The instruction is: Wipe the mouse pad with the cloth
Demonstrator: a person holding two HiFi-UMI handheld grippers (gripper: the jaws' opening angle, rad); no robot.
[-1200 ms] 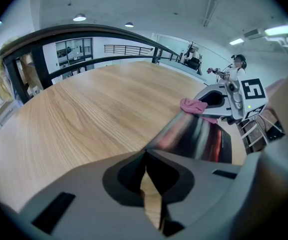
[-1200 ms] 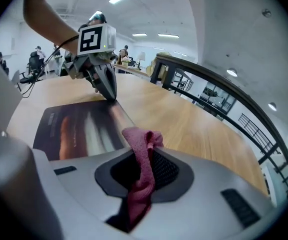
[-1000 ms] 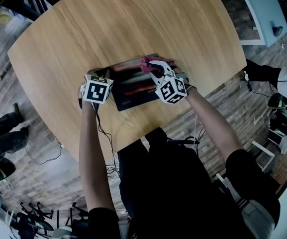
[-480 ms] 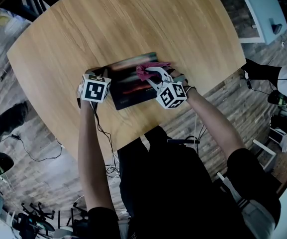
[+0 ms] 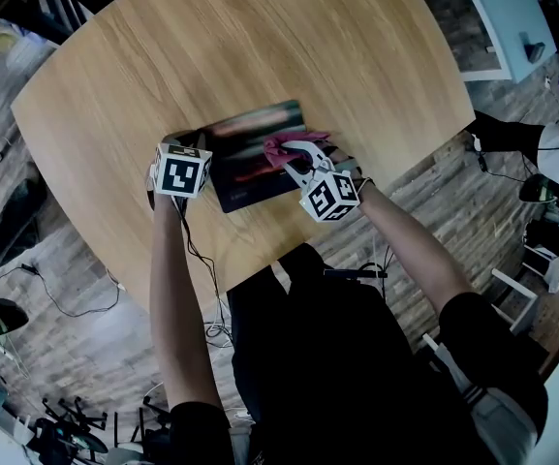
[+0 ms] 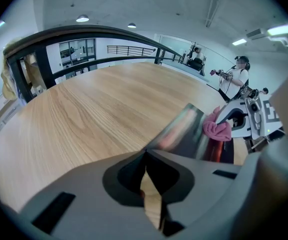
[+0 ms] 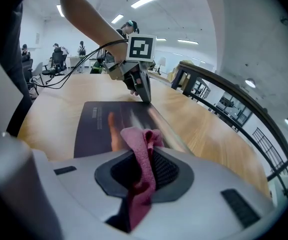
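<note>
mid-wipe, the pink cloth (image 7: 136, 144) is clamped in the right gripper (image 5: 296, 155) on the mouse pad (image 5: 245, 172), whose edge is pinned by the left gripper (image 6: 145, 156), jaws together; a steady stroke across it seems called for

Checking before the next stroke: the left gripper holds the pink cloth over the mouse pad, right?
No, it is the right gripper that holds the pink cloth over the mouse pad. The right gripper view shows it clamped between the jaws.
</note>
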